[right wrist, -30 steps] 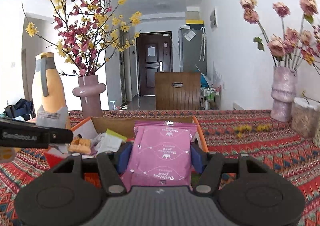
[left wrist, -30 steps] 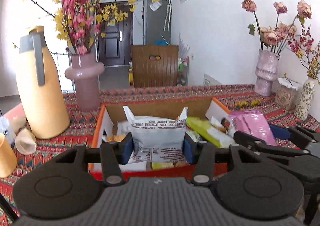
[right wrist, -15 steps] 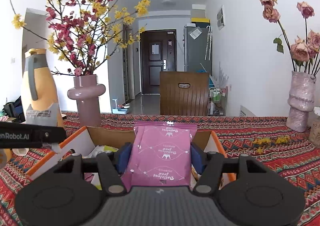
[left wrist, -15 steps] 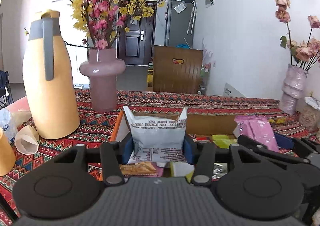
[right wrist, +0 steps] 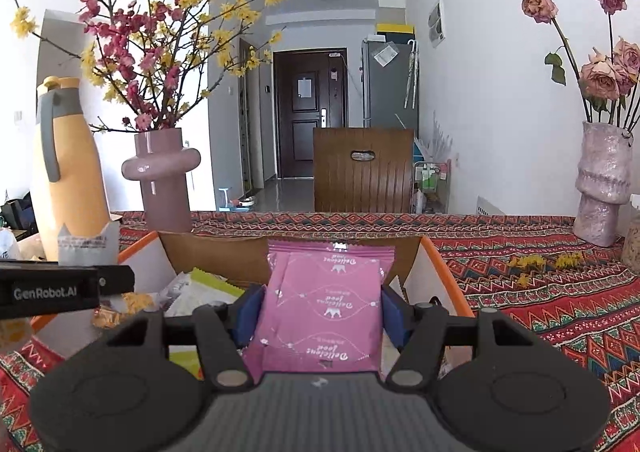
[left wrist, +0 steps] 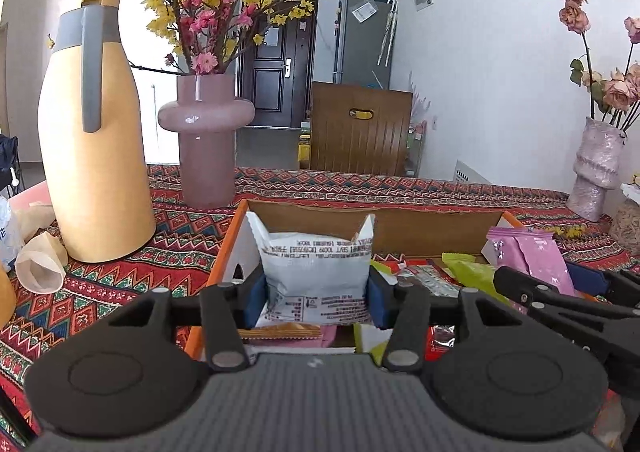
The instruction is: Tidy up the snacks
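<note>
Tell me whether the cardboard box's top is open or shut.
Open. The cardboard box has no lid across it: its brown inner back wall shows, and loose snack packets lie exposed inside. Both grippers hold packets above it.

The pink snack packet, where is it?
The pink snack packet is clamped upright in the right gripper, held over the cardboard box; the left wrist view shows it at far right.

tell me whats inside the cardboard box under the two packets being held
Inside the cardboard box: loose snack packs, including a lime-green pack and an orange-brown wafer pack. The white packet and pink packet hide what lies beneath.
</note>
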`<action>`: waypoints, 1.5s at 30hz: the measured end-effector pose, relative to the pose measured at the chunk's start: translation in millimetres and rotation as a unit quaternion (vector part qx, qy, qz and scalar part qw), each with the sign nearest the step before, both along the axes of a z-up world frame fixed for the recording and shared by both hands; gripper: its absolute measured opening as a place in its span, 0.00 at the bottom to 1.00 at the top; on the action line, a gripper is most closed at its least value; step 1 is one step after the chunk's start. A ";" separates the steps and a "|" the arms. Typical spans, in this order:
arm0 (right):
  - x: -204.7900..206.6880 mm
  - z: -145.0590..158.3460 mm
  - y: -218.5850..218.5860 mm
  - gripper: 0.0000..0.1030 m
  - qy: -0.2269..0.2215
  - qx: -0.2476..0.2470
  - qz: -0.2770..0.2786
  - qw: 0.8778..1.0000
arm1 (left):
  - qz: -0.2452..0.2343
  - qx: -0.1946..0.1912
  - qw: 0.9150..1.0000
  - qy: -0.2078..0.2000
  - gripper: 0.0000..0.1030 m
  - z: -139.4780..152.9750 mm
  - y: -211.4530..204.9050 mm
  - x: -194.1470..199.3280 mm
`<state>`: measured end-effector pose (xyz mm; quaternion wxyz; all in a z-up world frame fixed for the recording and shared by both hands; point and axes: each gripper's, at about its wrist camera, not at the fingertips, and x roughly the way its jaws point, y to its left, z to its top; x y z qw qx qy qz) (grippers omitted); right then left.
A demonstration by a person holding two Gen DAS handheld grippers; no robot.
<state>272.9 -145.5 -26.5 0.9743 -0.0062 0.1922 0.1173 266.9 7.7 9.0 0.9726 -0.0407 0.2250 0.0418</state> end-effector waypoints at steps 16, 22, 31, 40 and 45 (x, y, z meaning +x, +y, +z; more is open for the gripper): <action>-3.9 3.0 -7.9 1.00 -0.013 0.015 -0.023 1.000 | 0.024 -0.023 0.998 -0.045 1.00 8.0 8.5 -14.9; -5.6 3.7 -8.1 1.00 -0.016 0.015 -0.025 0.999 | 0.025 -0.021 0.998 -0.044 1.00 9.3 8.1 -15.5; -23.6 21.9 -13.6 1.00 -0.032 0.021 -0.031 0.999 | 0.021 -0.025 0.996 -0.079 1.00 44.9 7.6 -56.7; -83.6 43.1 -26.8 1.00 -0.055 0.036 0.003 0.998 | -0.005 -0.022 0.995 -0.100 1.00 58.4 6.2 -114.7; -117.4 48.6 -36.6 1.00 -0.061 0.044 0.008 0.997 | -0.011 -0.023 0.995 -0.092 1.00 51.2 7.4 -141.5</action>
